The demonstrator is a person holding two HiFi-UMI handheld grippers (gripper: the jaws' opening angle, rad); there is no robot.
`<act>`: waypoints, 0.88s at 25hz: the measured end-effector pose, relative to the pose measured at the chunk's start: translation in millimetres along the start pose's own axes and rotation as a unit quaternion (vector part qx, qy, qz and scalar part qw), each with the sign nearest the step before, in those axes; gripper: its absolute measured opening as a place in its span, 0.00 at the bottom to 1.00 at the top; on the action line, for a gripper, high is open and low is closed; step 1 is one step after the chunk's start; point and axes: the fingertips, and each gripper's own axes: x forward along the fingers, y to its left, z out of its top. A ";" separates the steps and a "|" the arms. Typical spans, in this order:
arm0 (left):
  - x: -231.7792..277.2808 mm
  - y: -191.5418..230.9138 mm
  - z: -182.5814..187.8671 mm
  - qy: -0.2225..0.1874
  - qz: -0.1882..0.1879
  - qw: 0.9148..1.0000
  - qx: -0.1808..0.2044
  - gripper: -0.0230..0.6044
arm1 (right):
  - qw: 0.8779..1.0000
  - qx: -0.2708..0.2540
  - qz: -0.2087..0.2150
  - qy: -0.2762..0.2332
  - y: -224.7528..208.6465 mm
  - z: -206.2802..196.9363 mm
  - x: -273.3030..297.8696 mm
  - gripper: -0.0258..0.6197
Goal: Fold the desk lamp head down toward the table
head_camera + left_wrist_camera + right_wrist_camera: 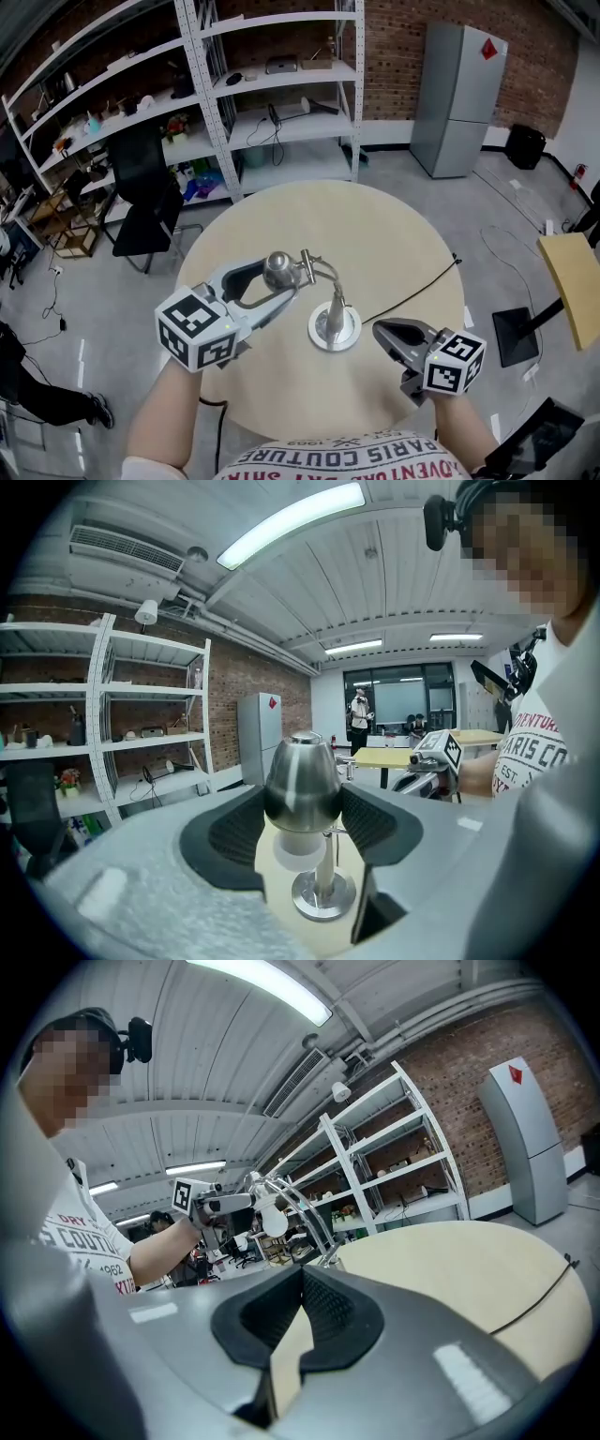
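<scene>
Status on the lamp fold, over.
Left tool shut on lamp head. Head high over base, not yet folded. Right tool shut, empty, off the lamp. Cord trails right on table, nothing in the way.

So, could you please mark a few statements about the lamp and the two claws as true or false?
1. The left claw is closed on the lamp head. True.
2. The right claw holds the lamp base. False: it is shut on nothing and sits apart from the base.
3. The lamp stands on a round table. True.
4. In the head view the cable runs off the table's left edge. False: it runs to the right edge.
</scene>
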 end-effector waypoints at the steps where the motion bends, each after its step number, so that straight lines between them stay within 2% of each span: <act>1: -1.6 0.8 -1.9 -0.003 0.000 1.000 -0.001 0.43 | 1.000 -0.002 0.000 0.000 0.0 -0.5 0.8 0.04; 10: -10.8 4.2 -23.2 -0.015 0.009 1.000 -0.020 0.43 | 1.000 -0.002 -0.003 -0.005 0.4 -5.0 0.6 0.04; 22: -29.8 9.9 -52.6 -0.006 0.022 0.999 -0.049 0.43 | 1.000 0.001 -0.005 -0.006 14.0 -7.5 -0.4 0.04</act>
